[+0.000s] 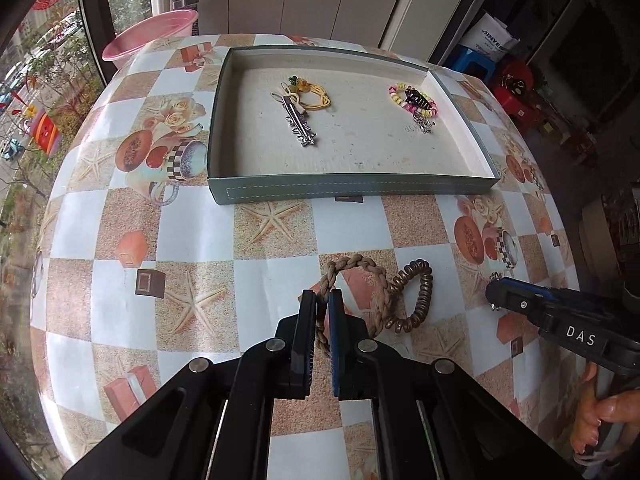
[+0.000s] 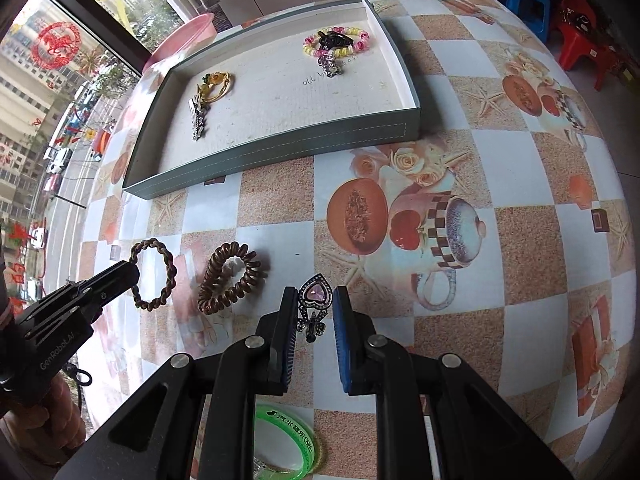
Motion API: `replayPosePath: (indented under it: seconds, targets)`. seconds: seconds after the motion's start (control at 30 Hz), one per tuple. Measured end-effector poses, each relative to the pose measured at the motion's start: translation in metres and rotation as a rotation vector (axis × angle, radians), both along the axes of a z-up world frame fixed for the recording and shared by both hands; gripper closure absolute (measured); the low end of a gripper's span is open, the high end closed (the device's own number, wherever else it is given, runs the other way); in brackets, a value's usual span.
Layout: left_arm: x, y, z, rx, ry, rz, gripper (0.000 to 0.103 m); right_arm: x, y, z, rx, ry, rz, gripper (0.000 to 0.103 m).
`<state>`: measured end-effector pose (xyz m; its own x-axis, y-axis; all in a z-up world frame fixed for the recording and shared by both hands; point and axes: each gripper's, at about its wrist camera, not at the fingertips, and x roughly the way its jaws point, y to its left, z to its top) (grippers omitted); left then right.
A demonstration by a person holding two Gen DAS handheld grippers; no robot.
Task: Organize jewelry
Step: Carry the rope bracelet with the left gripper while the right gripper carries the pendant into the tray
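The left tongs (image 1: 322, 300) are seen clenched on the braided brown hair tie (image 1: 352, 280), whose near arc is pinched between the two pads while the rest of the loop lies on the counter (image 1: 200, 232). Just beside it, touching its right edge, a brown spiral hair tie (image 1: 418, 294) is laid flat.

The right tongs (image 2: 316, 300) are held released, their pads set apart on either side of a heart-shaped hair clip with a pink stone (image 2: 314, 306); the clip rests on the counter between them, and contact with the pads cannot be told. Below these tongs, a green wristband (image 2: 288, 446) is partly hidden.

Farther back on the counter a shallow grey tray (image 1: 352, 192) is placed. In its left part a yellow hair tie (image 1: 314, 94) and a silver star-studded hair clip (image 1: 298, 124) are gathered together, touching. In its right part a pink-and-yellow spiral hair tie (image 1: 400, 98), a black claw clip (image 1: 418, 98) lying on it, and a small silver clip (image 1: 424, 124) just in front are grouped. A pink basin (image 1: 152, 36) is seen beyond the counter's far left edge.
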<state>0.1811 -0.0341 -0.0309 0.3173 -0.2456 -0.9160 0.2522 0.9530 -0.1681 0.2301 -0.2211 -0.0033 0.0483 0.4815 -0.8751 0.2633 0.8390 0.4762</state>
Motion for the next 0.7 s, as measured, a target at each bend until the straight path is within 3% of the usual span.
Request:
replayPosePath:
  seconds: [0.33,0.7]
  targets:
    - [0.012,0.007,0.039,-0.038,-0.060,0.032,0.084,0.011,-0.019,0.018,0.040,-0.022,-0.047,0.084]
    - [0.046,0.009,0.067,-0.061,-0.116,0.088,0.084,0.062,-0.045,0.041,0.053,-0.110,-0.070,0.084]
